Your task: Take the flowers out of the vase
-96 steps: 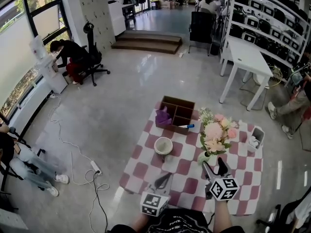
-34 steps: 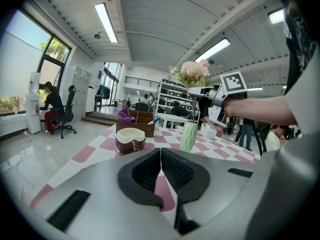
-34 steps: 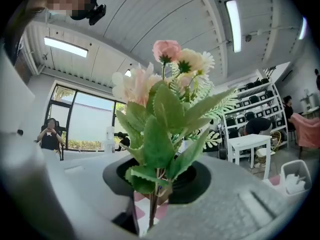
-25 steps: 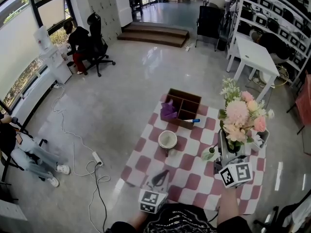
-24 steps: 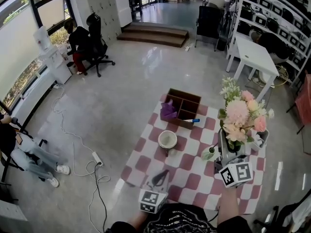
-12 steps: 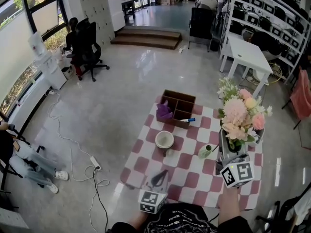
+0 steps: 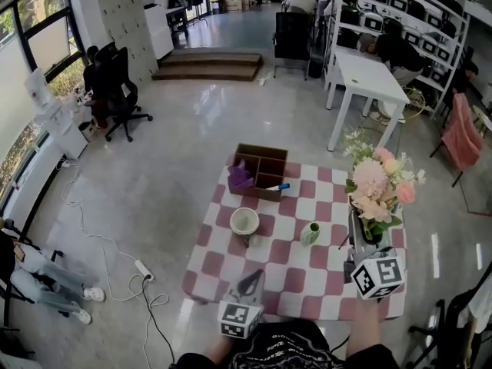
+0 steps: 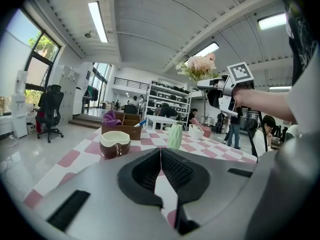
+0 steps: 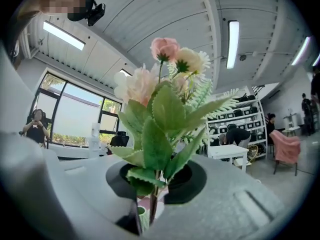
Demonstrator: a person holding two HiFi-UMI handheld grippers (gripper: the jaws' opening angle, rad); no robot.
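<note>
A bouquet of pink and cream flowers with green leaves hangs in the air over the right side of the checked table, clear of the vase. My right gripper grips its stems, and the jaws are closing on them. In the right gripper view the flowers rise straight up from between the pads. The small pale green ribbed vase stands upright and empty to the left of that gripper, and also shows in the left gripper view as the vase. My left gripper is shut with nothing in it, low at the table's near edge.
A brown-and-white cup stands left of the vase. Behind it a wooden divided box holds a purple cloth and a blue pen. A white table, shelving and several people lie beyond the checked table.
The right gripper has carried the bouquet to the right, away from the vase. Several seconds ago the flowers stood in the vase. The left gripper has stayed put.
</note>
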